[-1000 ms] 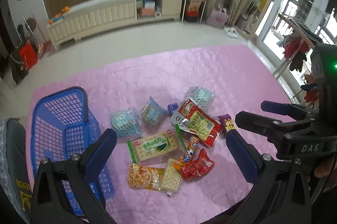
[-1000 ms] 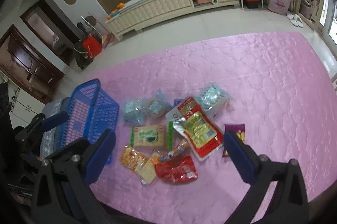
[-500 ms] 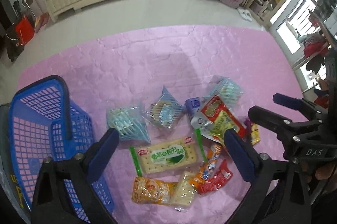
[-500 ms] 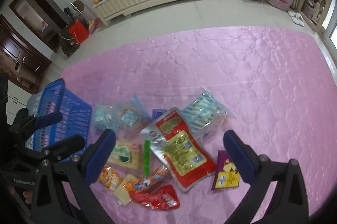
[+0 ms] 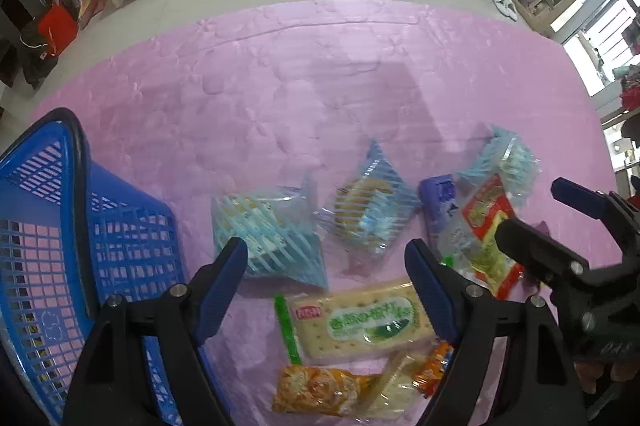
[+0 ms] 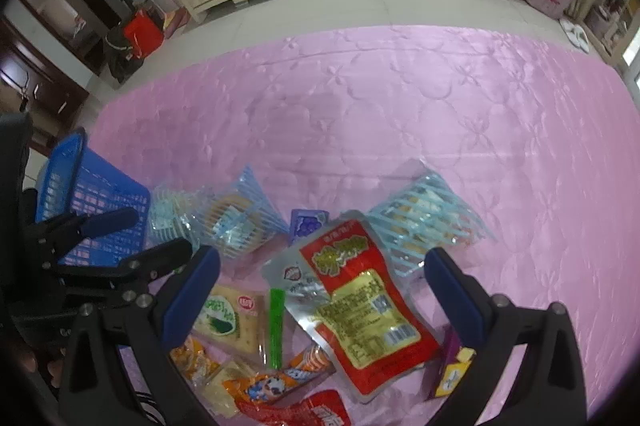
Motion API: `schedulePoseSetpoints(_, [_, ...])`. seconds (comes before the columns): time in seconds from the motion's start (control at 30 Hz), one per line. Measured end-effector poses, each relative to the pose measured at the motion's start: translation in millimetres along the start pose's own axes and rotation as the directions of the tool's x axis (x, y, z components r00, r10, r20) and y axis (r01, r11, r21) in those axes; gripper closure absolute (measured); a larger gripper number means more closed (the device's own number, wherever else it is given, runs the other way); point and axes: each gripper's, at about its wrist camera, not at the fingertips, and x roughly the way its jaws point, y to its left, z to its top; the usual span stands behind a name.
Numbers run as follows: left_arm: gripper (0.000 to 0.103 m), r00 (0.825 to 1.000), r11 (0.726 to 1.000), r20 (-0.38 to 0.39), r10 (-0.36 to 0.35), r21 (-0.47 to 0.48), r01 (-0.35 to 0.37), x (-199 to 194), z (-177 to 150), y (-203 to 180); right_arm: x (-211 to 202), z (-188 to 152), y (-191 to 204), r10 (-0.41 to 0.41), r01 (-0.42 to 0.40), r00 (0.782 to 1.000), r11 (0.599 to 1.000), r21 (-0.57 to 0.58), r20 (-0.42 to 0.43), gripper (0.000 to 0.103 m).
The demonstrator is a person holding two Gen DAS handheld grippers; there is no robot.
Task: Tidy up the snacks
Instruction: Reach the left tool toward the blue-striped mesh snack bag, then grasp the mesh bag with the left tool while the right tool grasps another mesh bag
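Both hand-held grippers have dropped closer to the snack pile on the pink quilt (image 6: 400,97). Left hand-held gripper (image 5: 326,266) and right hand-held gripper (image 6: 322,278) are both spread wide, holding nothing. I'd pinch one blue-striped packet (image 5: 272,242) by its edge, then carry it to the blue basket (image 5: 52,226).
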Motion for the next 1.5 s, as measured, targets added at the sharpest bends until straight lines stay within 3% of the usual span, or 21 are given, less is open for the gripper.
schedulePoseSetpoints(0.33, [0.024, 0.998, 0.999, -0.049, 0.028, -0.036, -0.030, 28, 6, 9, 20, 2, 0, -0.036, 0.036, 0.999, 0.999, -0.033, -0.007, 0.000])
schedulePoseSetpoints(0.53, [0.030, 0.986, 0.984, -0.023, 0.166, 0.063, -0.164, 44, 15, -4, 26, 3, 2, -0.027, 0.027, 1.000, 0.999, -0.030, 0.003, 0.000])
schedulePoseSetpoints(0.77, [0.032, 0.977, 0.971, -0.027, 0.212, 0.121, -0.207, 51, 26, -8, 30, 5, 7, -0.022, 0.022, 1.000, 0.998, -0.053, 0.016, 0.000])
schedulePoseSetpoints(1.0, [0.032, 0.970, 0.967, -0.054, 0.237, 0.107, -0.231, 55, 22, -9, 37, 10, 10, -0.036, 0.037, 0.999, 0.998, -0.051, 0.014, 0.000])
schedulePoseSetpoints(1.27, [0.031, 0.980, 0.987, -0.122, 0.155, -0.016, -0.158, 81, 29, 15, 36, 11, 5, -0.043, 0.044, 0.999, 0.998, -0.049, 0.027, 0.000])
schedulePoseSetpoints(1.37, [0.042, 0.984, 0.989, -0.108, 0.143, -0.030, -0.147, 76, 29, 16, 34, 8, 1, -0.049, 0.051, 0.998, 0.998, -0.044, 0.031, 0.000])
schedulePoseSetpoints(1.5, [0.044, 0.994, 0.997, -0.105, 0.039, -0.058, -0.045, 68, 28, 13, 30, 5, -2, -0.043, 0.044, 0.999, 0.999, -0.031, 0.020, 0.000])
